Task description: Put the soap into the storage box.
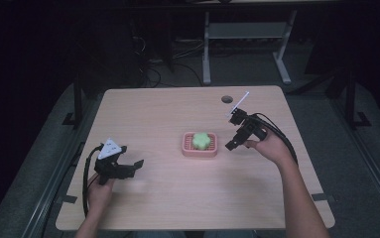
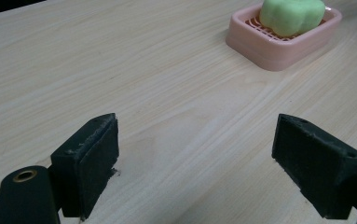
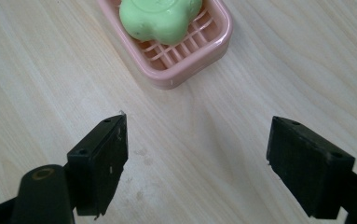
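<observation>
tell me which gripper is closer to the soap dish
The right gripper, just beside the pink soap dish holding the green soap. The left gripper sits well away, near the table's left edge. Both have their fingers spread open.

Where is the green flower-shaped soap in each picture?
High view: the green flower-shaped soap sits mid-table, in the pink slatted plastic soap dish.
Left gripper view: top right, beyond the open claw.
Right gripper view: top centre, just ahead of the open claw.
Shared landmark: the pink dish under it.

Glossy pink plastic soap dish (image 3: pixel 204 56)
</observation>
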Tool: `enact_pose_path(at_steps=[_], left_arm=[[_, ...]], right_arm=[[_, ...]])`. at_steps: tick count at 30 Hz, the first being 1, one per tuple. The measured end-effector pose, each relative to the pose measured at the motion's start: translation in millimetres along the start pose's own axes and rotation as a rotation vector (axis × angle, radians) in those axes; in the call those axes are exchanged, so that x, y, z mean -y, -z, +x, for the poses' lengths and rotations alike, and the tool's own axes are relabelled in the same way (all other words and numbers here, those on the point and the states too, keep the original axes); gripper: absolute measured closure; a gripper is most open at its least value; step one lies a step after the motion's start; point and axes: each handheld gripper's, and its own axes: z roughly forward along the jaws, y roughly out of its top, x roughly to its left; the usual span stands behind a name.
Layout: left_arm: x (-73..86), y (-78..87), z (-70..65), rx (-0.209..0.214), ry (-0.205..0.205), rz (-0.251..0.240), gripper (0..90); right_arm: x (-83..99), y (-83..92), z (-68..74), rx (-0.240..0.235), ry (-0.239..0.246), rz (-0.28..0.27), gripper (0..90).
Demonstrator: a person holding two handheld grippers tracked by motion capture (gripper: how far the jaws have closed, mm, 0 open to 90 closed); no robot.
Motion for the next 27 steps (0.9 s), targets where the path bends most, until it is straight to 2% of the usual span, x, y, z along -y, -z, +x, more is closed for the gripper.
enact_pose_path(at_steps=[7,27], left_arm=[[-0.2,-0.1,-0.3,0.0,-0.002,0.004,14.4],[0.0,-0.7,-0.4,-0.002,0.0,0.002,14.4]], right_arm=[[7.0,4.1,0.9,0.003,-0.002,-0.015,20.0],[52.0,6.7,-3.0,-0.002,-0.059,-0.049,20.0]])
